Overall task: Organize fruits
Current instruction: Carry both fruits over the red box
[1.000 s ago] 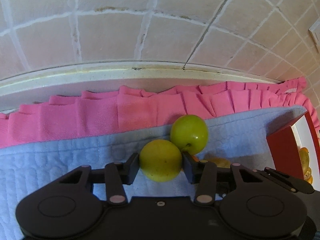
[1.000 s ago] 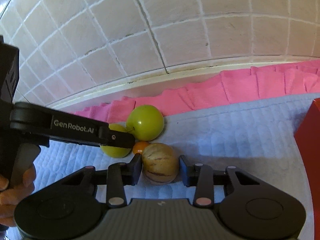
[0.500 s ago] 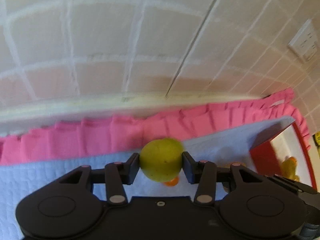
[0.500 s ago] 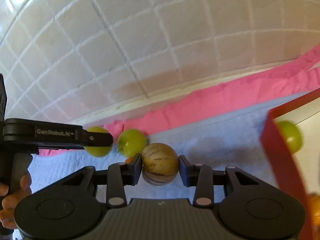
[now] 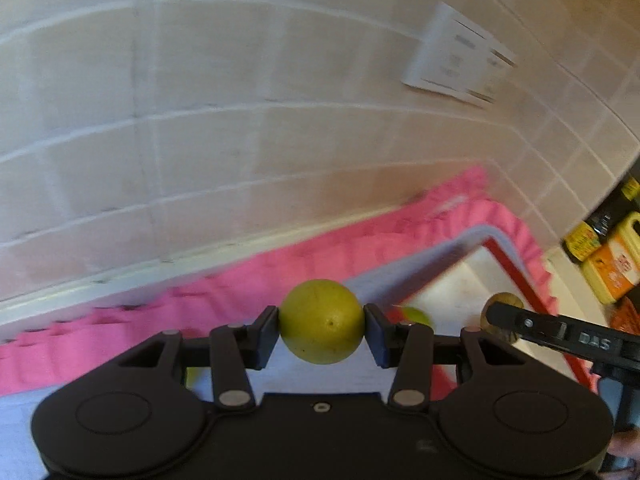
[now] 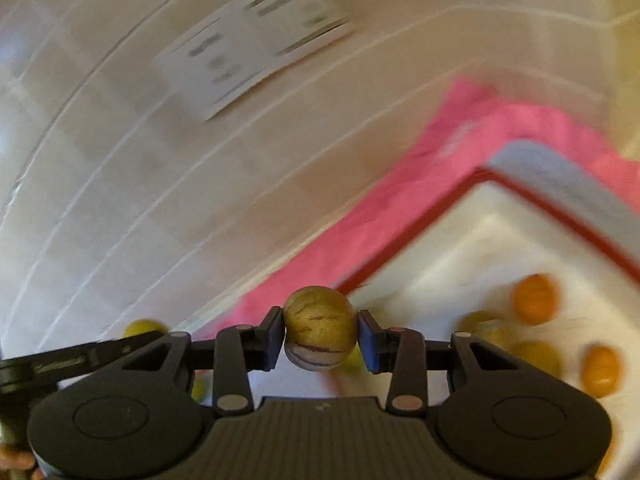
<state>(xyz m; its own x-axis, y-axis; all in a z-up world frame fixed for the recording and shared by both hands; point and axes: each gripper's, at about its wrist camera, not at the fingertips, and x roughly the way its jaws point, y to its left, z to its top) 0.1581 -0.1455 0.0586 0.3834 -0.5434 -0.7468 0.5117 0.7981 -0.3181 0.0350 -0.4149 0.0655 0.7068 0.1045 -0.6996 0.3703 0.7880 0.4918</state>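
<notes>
Yellow-green fruit clamped between the left gripper pads, which press on both flanks; it is carried in the air, no longer on the blue quilted mat where it sat a second ago beside a second green fruit. Striped tan fruit, purple streaks on its skin, likewise pinched in the right gripper, pads tight on both sides.

Change over the last second: both grippers have lifted off the mat and swung toward the red-rimmed white tray. In the earlier pictures the tray showed only as a red edge at the far right; now its white interior fills the right of the right wrist view and sits just behind the held fruit in the left wrist view. Heavy motion blur in both views, so the swing looks to be under way rather than finished.

Tray contents: orange fruits and some yellowish ones, blurred, so no firm count. A green fruit shows just past the left gripper's pad, apparently inside the tray.

Surroundings: pink frilled cloth under the tray along the tiled wall, a white wall plate, bottles at the far right.

Reading: pick-up done for both fruits, transport nearly complete; the right one appears closer to release, already at the tray's near corner. Next need is a low, gentle release so neither round fruit rolls or knocks those already in.
</notes>
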